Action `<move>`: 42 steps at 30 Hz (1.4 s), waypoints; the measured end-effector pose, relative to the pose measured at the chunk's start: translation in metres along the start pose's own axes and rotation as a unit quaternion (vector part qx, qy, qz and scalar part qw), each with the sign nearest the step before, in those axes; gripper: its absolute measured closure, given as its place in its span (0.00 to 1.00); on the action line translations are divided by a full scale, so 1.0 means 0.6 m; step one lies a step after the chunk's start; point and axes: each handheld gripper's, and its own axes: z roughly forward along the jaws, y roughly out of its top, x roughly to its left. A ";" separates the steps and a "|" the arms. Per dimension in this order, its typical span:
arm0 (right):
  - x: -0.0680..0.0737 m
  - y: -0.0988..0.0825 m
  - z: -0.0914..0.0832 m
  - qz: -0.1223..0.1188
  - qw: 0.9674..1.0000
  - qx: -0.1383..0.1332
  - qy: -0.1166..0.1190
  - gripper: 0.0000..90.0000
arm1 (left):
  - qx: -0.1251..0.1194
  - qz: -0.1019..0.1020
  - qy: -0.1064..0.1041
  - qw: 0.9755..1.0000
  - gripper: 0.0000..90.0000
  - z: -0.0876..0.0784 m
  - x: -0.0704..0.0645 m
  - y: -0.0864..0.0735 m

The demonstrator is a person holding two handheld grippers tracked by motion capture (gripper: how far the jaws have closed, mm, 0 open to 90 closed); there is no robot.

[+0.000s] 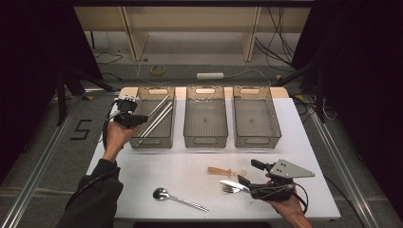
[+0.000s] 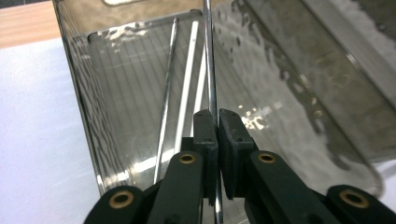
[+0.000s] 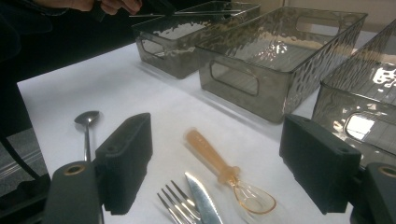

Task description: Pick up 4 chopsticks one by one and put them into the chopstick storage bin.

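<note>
A thin metal rod [image 2: 211, 70] is pinched between the pressed-together fingers of the left gripper [image 2: 218, 122], held over the left bin [image 1: 142, 141] at ten o'clock on the desk [image 1: 142, 175]; more metal rods [image 1: 159, 118] lie inside. The right gripper [image 1: 247, 173], at five o'clock, has its fingers spread wide over a knife [image 3: 203, 200], fork [image 3: 177, 205] and amber spoon [image 3: 224, 170]. A metal spoon [image 1: 176, 197] lies at six o'clock.
</note>
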 end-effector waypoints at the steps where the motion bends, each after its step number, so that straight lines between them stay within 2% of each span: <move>1: 0.000 0.000 0.000 0.000 1.000 0.000 0.000 0.29 | 0.000 -0.003 0.001 1.000 0.95 0.002 0.001 0.000; 12: 0.000 0.000 -0.001 -0.001 1.000 0.000 0.000 0.29 | 0.003 -0.001 0.007 1.000 0.95 0.021 0.007 0.007; 27: 0.000 0.000 0.000 -0.001 1.000 -0.001 0.002 0.29 | 0.014 -0.031 -0.005 0.999 0.94 0.048 0.017 -0.001; 30: 0.000 0.000 -0.001 -0.002 1.000 -0.001 0.001 0.29 | 0.005 -0.047 -0.019 0.999 0.85 0.049 0.021 -0.001; 34: 0.000 0.000 0.000 -0.001 1.000 -0.001 0.001 0.29 | 0.009 -0.051 -0.045 0.998 0.76 0.043 0.020 -0.001; 37: 0.000 0.000 -0.001 -0.002 1.000 -0.001 0.001 0.29 | 0.002 -0.044 -0.059 0.997 0.67 0.032 0.011 -0.002; 40: 0.000 0.000 -0.001 -0.002 1.000 -0.001 0.001 0.29 | 0.001 -0.042 -0.084 0.996 0.58 0.019 -0.001 -0.009; 42: 0.000 0.000 -0.001 -0.002 1.000 -0.001 0.001 0.29 | 0.000 -0.033 -0.097 0.995 0.53 0.010 -0.009 -0.015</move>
